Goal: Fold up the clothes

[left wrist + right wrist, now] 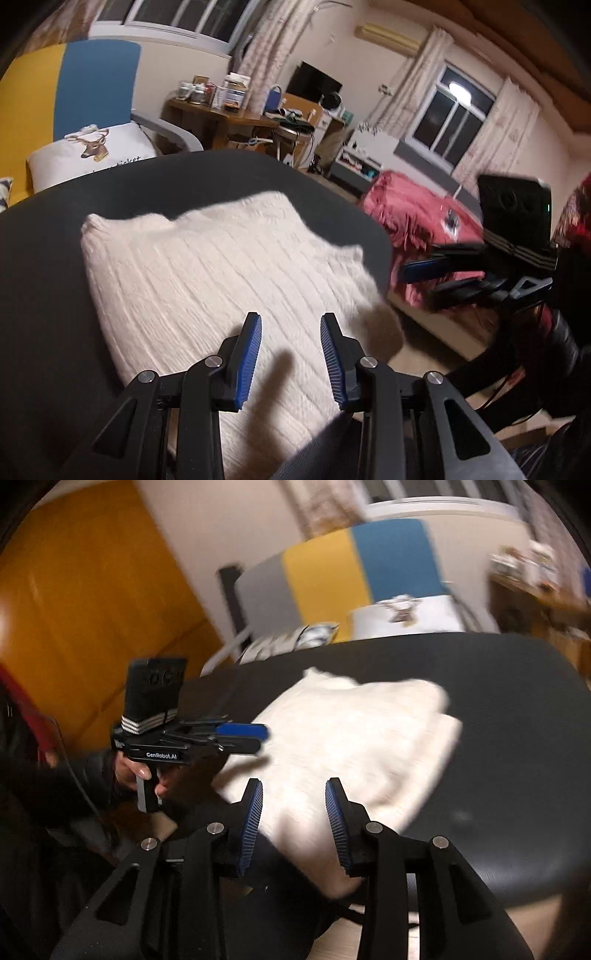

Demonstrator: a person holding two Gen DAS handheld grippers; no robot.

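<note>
While the cream knitted sweater (207,280) lies folded into a thick block on the dark round surface (55,295), both grippers hang above it with nothing between their fingers. The left gripper (291,354) has its fingers spread over the near edge of the sweater, and they do not touch the cloth. The right gripper (294,823) also has its fingers apart and holds nothing; it is above the near corner, which hangs a little over the edge of the surface.

The fold looks almost finished, so I think the step now is to tidy the block or to make one last fold. To do this well, each gripper should come down on a different side of the block, so that they do not meet. The fingers should take all the layers at an edge together, not only the top one, because thick knit slides easily and the lower layers can stay behind. The overhanging corner is the risk: a pull toward the person could drag the sweater off. It is better to lift a little and move it toward the middle.
</note>
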